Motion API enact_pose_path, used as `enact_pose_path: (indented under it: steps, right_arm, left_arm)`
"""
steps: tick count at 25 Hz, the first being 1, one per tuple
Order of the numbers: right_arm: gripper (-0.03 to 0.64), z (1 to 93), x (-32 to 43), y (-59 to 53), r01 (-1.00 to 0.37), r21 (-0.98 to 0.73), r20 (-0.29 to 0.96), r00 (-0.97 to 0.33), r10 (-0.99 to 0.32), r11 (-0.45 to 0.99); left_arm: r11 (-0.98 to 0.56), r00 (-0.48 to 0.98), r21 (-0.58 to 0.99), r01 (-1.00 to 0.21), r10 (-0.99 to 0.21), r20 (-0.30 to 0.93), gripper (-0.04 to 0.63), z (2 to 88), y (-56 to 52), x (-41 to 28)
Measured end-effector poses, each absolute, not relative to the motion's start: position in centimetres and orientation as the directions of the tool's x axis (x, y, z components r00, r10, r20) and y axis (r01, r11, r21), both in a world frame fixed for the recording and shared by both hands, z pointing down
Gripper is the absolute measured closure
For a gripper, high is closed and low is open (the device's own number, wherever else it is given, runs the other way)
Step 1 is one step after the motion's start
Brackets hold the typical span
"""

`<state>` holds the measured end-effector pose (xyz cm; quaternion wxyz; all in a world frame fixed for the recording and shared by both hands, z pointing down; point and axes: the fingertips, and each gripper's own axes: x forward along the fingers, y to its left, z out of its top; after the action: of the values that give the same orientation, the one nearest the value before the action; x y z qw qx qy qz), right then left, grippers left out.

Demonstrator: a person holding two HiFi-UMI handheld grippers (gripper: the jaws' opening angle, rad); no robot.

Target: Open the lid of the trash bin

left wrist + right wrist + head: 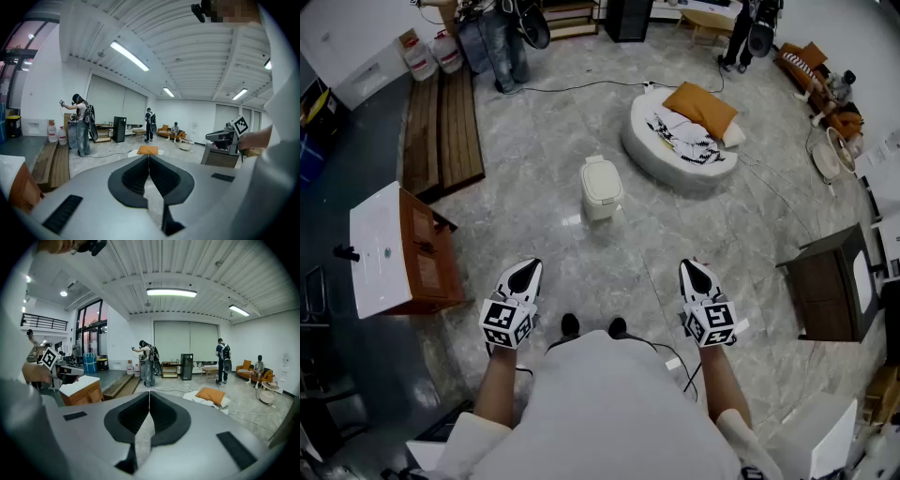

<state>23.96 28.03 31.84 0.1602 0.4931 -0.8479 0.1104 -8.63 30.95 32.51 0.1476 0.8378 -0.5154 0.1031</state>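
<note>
White trash bin (601, 187), head view only

I see round bed (661, 155) with orange pillow (701, 108) at floor's far side; wooden cabinet (417, 251) at left edge, planks (441, 127) beyond.

The head view sits above the person and looks steeply down at the marble floor (675, 234), with the left gripper (524, 273) and the right gripper (694, 271) near its lower edge. Each gripper view rides close behind its own jaws and faces level across the room. All three views share the orange cushion (701, 108). The head and right gripper views also share the wooden cabinet (417, 248).
</note>
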Motion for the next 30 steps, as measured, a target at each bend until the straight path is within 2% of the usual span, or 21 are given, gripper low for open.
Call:
enact_pose_path:
  steps: [14,30]
  right_arm:
    - [0.586,31.8,23.2,26.7,-0.874,-0.031,0.385,-0.458,-0.801,0.485]
    - [0.586,32.0,19.8,27.9,-0.908,-0.01,0.394,-0.389,-0.833,0.419]
  left_arm:
    - [-0.429,0.455,0.151,-0.89,-0.832,0.317,0.577,32.7,29.7,-9.3]
    - [-0.495,0.519,0.156,-0.855,-0.797,0.309,0.577,33.3,28.8,-12.6]
